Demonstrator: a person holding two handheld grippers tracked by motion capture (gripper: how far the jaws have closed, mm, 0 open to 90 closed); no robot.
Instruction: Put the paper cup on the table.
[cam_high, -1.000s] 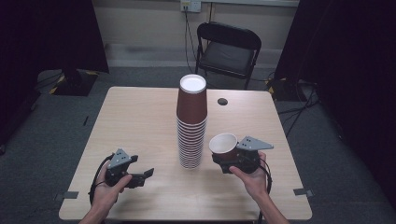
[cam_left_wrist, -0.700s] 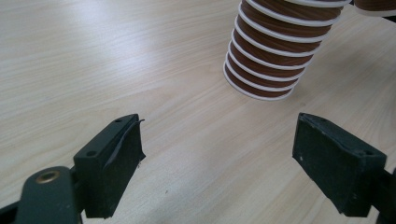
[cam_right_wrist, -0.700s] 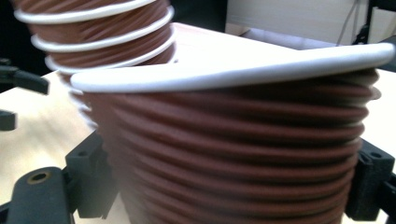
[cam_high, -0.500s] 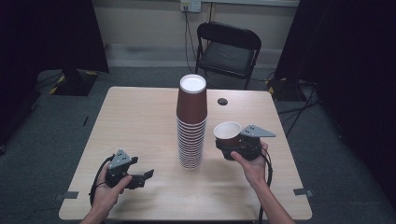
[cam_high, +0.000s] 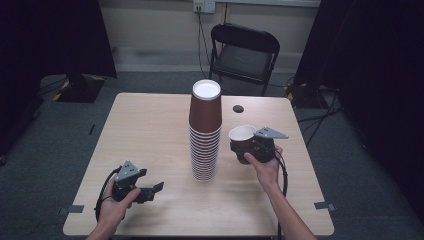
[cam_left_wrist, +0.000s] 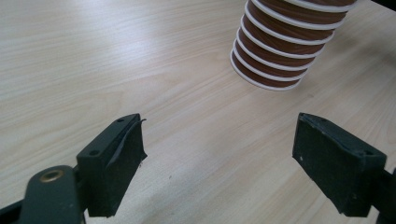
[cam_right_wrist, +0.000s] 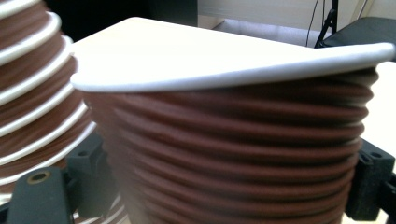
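High view first: nothing on the cups, the grippers or the table carries writing I can read; the ribbed brown paper cups are plain, with white rolled rims. The right gripper (cam_high: 246, 148) is clenched around a single paper cup (cam_high: 242, 142), held upright and lifted off the table (cam_high: 150, 130), just to the right of the tall stack of cups (cam_high: 205, 132) and clear of it by a narrow gap. In the right gripper view the cup's ribbed wall sits squarely between the two black jaws, both sides pressed to it, with the stack close on the left. The left gripper (cam_high: 156, 189) rests low near the table's front left corner, its jaws spread wide with nothing between them; in the left gripper view bare wood lies between the pads (cam_left_wrist: 116, 161) and the stack's base (cam_left_wrist: 275, 65) stands well ahead. Wide bare tabletop lies left of the stack and along the front edge. A small dark round disc (cam_high: 238, 108) sits near the far edge, and a folding chair (cam_high: 244, 52) stands beyond the table.
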